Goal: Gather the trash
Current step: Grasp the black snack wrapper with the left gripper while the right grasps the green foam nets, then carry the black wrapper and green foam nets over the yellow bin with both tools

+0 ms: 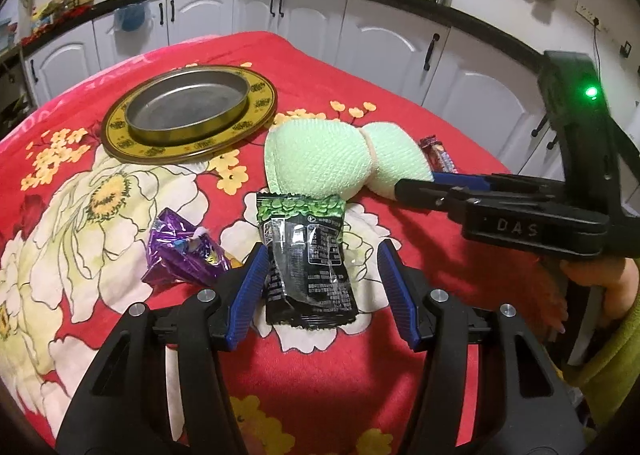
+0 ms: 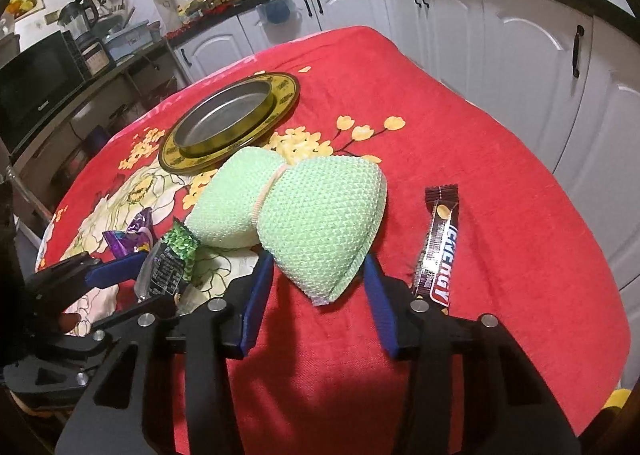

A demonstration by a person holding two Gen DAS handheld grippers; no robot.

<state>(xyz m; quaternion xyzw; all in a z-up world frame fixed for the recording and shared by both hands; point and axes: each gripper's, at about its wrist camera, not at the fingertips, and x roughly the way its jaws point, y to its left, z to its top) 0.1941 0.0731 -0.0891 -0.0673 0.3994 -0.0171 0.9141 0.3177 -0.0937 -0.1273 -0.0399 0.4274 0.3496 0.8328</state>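
Note:
A black and green snack packet (image 1: pixel 308 267) lies on the red floral cloth between the blue pads of my left gripper (image 1: pixel 323 247). The left pad is at its edge and the right pad stands clear, so the jaws are open. Beside it on the left lies a crumpled purple wrapper (image 1: pixel 180 255). My right gripper (image 2: pixel 318 255) straddles the near lobe of a green bow-shaped sponge (image 2: pixel 320 223). Its pad tips reach the sponge's sides, and the sponge does not look squeezed. A brown energy bar wrapper (image 2: pixel 438 247) lies just right of that gripper.
A round tin with a yellow rim (image 1: pixel 256 123) sits farther back on the table. White cabinets (image 2: pixel 520 55) and a cluttered black counter run behind. The table's edge curves away on the right. A hand in a green sleeve (image 1: pixel 600 283) holds the right gripper.

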